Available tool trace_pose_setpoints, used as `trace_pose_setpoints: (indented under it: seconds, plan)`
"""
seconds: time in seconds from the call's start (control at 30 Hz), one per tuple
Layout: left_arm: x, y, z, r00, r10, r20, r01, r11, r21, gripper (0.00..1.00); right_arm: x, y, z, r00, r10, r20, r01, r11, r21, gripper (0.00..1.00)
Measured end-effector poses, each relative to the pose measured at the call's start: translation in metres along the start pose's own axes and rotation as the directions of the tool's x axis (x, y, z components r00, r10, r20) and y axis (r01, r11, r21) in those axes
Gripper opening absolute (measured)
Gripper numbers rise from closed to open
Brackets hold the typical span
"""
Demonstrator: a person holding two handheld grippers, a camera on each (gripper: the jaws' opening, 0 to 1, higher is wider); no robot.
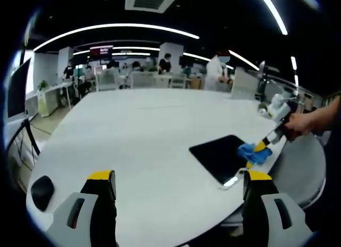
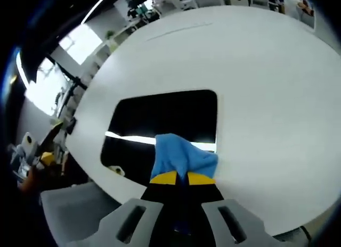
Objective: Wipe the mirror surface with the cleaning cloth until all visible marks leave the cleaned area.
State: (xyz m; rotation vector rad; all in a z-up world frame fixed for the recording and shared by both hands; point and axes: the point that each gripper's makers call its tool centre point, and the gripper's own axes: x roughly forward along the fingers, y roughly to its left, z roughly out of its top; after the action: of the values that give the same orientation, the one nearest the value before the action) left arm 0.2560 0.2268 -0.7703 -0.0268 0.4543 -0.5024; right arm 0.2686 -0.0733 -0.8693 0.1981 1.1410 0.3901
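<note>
— Blue cleaning cloth (image 2: 184, 155)?
— Clenched in the right gripper (image 2: 184, 178), on the dark rectangular mirror (image 2: 160, 119) near the white desk's (image 2: 266, 98) edge.
— Marks?
— Probably too dim to tell.
— Left gripper (image 1: 178, 178)?
— Fingers released.

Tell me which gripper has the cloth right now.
The right gripper: its jaws are shut on the blue cloth over the mirror. The left gripper stands open above the white table, holding nothing.

Flat dark rectangular mirror (image 2: 160, 127) lies on the white round counter (image 2: 266, 87), near its edge. Crumpled blue cleaning cloth (image 2: 181, 156) rests on the mirror, at the right claw (image 2: 178, 178).
</note>
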Motion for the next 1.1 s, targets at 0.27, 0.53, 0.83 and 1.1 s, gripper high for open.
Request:
trace_pose_setpoints:
  seconds: [0.27,0.53,0.83,1.1]
  plan:
    - [-0.004,0.003,-0.001,1.000,0.013,0.002,-0.013,1.000,0.002,1.00,0.011,0.024,0.005,1.000,0.027,-0.006,-0.027,0.999,-0.019,0.00]
    - [-0.004,0.001,-0.003,1.000,0.015,0.003,-0.015,1.000,-0.004,1.00,0.021,0.046,0.007,0.999,0.050,-0.017,-0.050,0.998,-0.038,0.00]
    - [-0.007,0.001,-0.003,1.000,0.022,0.002,-0.022,1.000,-0.005,1.00,0.033,0.071,0.010,0.997,0.074,-0.034,-0.076,0.995,-0.070,0.00]
    - [-0.013,0.003,-0.003,0.999,0.034,0.003,-0.034,0.999,-0.006,1.00,0.043,0.093,0.013,0.995,0.082,-0.053,-0.087,0.990,-0.109,0.00]
